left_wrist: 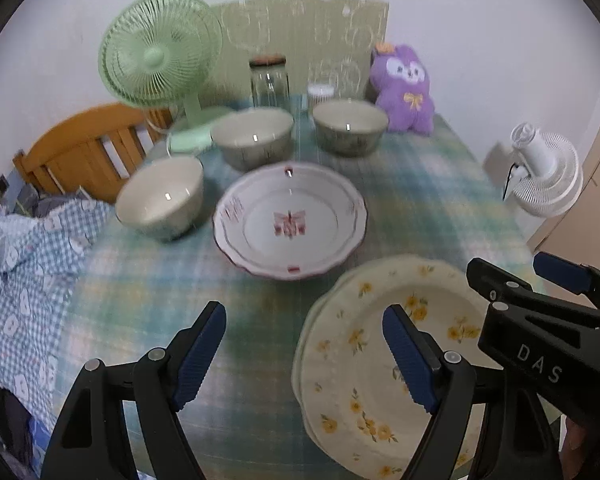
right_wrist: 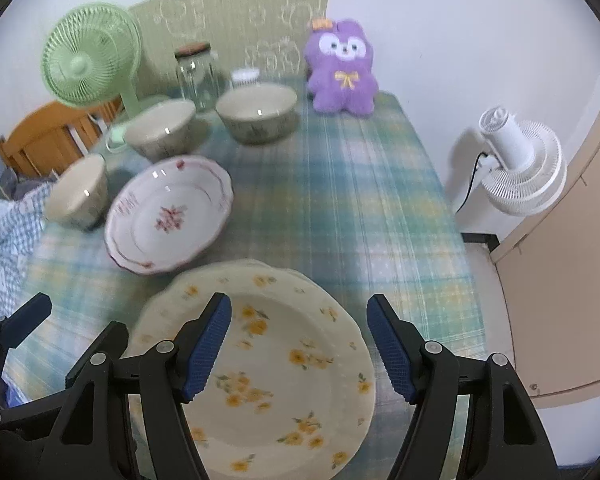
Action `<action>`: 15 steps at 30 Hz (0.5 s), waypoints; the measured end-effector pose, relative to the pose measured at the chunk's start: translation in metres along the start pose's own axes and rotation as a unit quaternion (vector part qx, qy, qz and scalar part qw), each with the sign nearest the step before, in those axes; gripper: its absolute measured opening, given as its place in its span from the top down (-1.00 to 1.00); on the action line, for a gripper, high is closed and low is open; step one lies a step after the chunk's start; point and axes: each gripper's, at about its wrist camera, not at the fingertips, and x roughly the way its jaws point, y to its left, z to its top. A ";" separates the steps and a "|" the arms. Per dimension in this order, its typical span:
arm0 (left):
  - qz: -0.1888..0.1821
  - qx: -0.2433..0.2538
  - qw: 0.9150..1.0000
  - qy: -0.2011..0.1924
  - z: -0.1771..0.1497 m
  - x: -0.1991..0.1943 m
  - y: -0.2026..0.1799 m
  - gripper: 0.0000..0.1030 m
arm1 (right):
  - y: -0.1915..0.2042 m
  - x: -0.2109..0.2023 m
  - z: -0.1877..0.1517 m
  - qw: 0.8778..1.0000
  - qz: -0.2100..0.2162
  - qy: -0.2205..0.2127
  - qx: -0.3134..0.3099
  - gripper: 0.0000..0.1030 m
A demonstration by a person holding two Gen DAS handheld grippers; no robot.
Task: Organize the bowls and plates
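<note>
A stack of cream plates with yellow flowers (left_wrist: 364,344) (right_wrist: 276,360) lies at the table's near edge. A stack of white plates with a pink pattern (left_wrist: 290,220) (right_wrist: 168,216) lies behind it. Three grey-green bowls stand further back: left (left_wrist: 160,200) (right_wrist: 78,192), middle (left_wrist: 252,136) (right_wrist: 162,130), right (left_wrist: 350,126) (right_wrist: 258,114). My left gripper (left_wrist: 304,352) is open and empty, above the table just left of the yellow plates. My right gripper (right_wrist: 300,344) is open and empty, above the yellow plates; it also shows in the left wrist view (left_wrist: 540,280).
A plaid cloth covers the table (right_wrist: 340,200). At the back stand a green fan (left_wrist: 160,52), a glass jar (left_wrist: 270,80), a small white jar (left_wrist: 320,94) and a purple plush toy (left_wrist: 404,88). A wooden chair (left_wrist: 84,148) stands left, a white fan (right_wrist: 520,160) right.
</note>
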 end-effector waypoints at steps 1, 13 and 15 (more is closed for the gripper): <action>-0.002 -0.002 1.000 -0.003 0.003 -0.004 0.003 -0.60 | 0.003 -0.006 0.003 1.000 0.002 -0.004 0.002 -0.43; 0.001 -0.033 0.999 -0.034 0.038 -0.016 0.023 -0.60 | 0.029 -0.028 0.044 0.998 0.031 -0.047 -0.011 -0.43; 0.019 -0.037 0.999 -0.035 0.046 -0.011 0.026 -0.59 | 0.034 -0.022 0.054 0.998 0.040 -0.051 -0.018 -0.43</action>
